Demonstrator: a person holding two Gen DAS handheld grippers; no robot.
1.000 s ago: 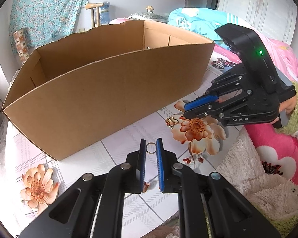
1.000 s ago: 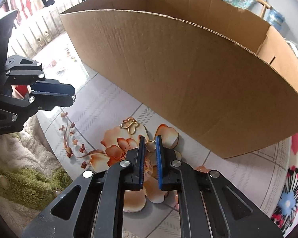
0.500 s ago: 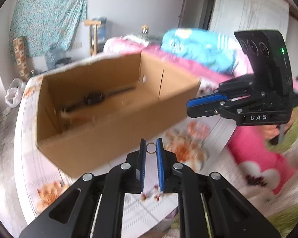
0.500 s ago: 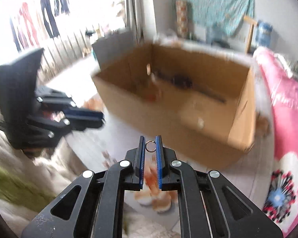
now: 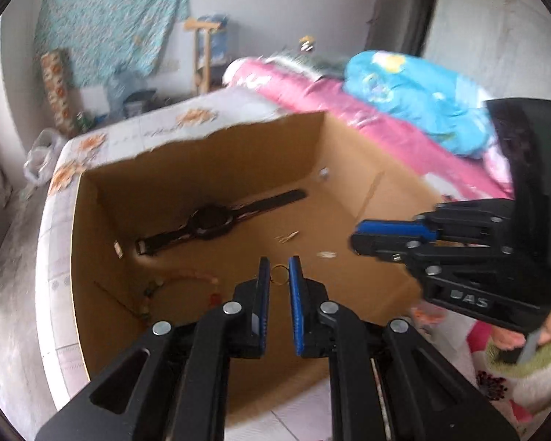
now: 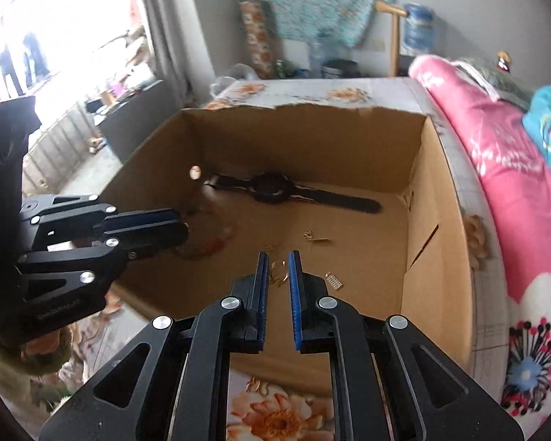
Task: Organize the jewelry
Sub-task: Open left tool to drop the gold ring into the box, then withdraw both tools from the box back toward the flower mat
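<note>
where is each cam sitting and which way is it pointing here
Left wrist: sits on the left gripper, which pinches a small gold ring, looking down into the open brown cardboard box; the right gripper crosses at right.
Right wrist: sits on the right gripper, aimed into the same box from the opposite side; the left gripper enters at left.
Shared: the box, the black wristwatch on its floor, each other's gripper.

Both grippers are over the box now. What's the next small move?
Probably open the left hand-held gripper to drop its ring, since it hangs above the cardboard box floor beside the watch. The right hand-held gripper looks already parted.
</note>
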